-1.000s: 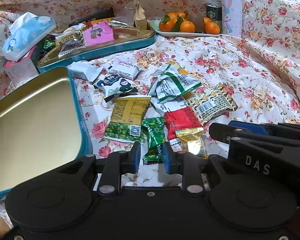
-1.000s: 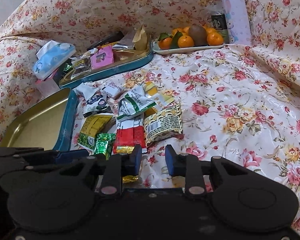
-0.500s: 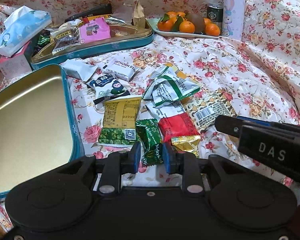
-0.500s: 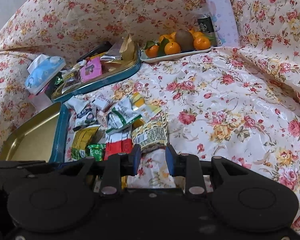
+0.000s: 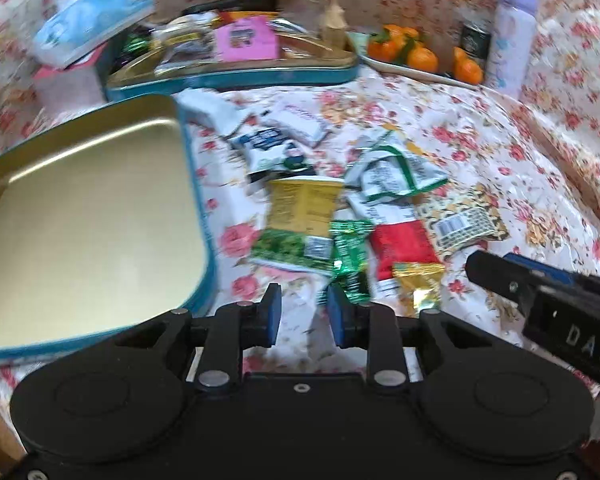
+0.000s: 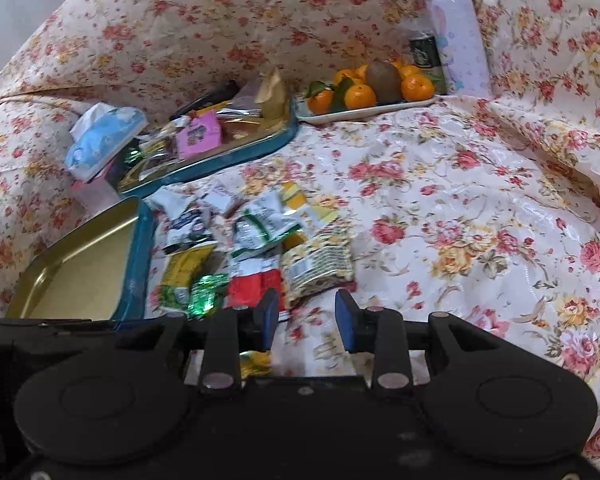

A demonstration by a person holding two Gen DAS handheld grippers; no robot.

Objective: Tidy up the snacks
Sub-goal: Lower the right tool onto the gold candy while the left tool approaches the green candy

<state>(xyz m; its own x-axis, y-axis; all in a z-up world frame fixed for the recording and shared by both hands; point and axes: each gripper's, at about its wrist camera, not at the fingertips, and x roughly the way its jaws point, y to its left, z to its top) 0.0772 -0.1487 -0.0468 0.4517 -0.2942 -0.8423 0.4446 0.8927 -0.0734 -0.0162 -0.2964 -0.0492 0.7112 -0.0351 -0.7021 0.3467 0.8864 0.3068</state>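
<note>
- The floral cloth (image 6: 440,208) has a glossy, plastic-looking sheen and lies creased.
- The empty tin (image 5: 80,216), left of the wrapper pile, is smooth gold metal inside, softly reflective, with a teal painted wall.
- The filled tin (image 5: 236,76), behind the empty tin, shows the same gold rim and teal wall.
- The green wrapper (image 5: 350,248), right of the empty tin, is shiny crinkled foil.
- The gold wrapper (image 5: 418,280), further right, is mirror-bright foil.
- The red packet (image 5: 404,244) between them looks like glossy plastic film.
- The tissue pack (image 5: 92,16), behind the empty tin, has a soft plastic wrap.
- The bottle (image 6: 456,28), far right of the filled tin, is smooth and matt.
- The left gripper (image 5: 300,314) and right gripper (image 6: 306,316) are matt black plastic with blue pads.
</note>
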